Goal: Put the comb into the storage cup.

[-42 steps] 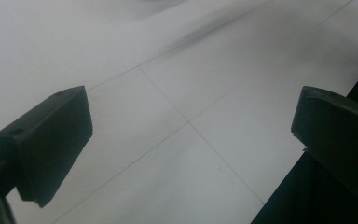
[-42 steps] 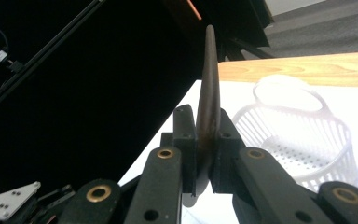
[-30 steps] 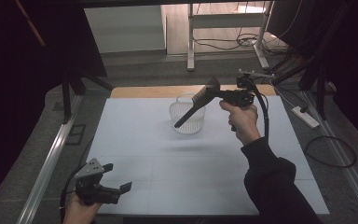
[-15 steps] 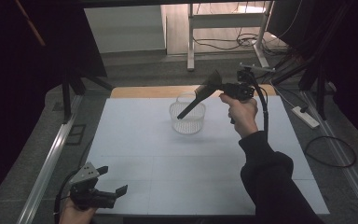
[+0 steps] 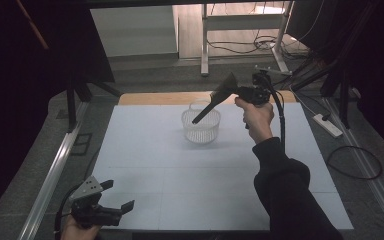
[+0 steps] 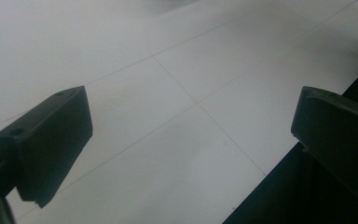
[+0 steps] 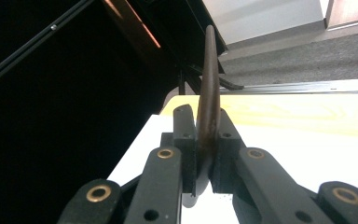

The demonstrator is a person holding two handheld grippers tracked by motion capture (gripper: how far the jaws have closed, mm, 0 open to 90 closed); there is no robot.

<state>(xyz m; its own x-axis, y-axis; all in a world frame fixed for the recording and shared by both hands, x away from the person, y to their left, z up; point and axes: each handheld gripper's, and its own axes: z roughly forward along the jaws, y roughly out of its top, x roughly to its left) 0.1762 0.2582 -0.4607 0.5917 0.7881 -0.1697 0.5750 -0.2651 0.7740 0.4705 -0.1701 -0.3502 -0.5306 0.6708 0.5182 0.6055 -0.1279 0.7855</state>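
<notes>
Table point(image 5: 170, 200) — white top scored by thin seams into large panels, with a pale wooden strip point(image 5: 155, 98) along its 12 o'clock edge.

Metal rails point(image 5: 50, 180) — one down the 9 o'clock side of the table, another point(image 5: 375, 185) down the 3 o'clock side.

Grey floor point(image 5: 145, 70) beyond the table at 12 o'clock.

White power strip point(image 5: 326, 125) on the floor at 3 o'clock, a black cable loop point(image 5: 355, 162) just below it.

White frame legs point(image 5: 204, 45) at 12 o'clock, loose cables point(image 5: 240, 47) on the floor between them.

Dark stand point(image 5: 77, 92) at 10 o'clock.
</notes>
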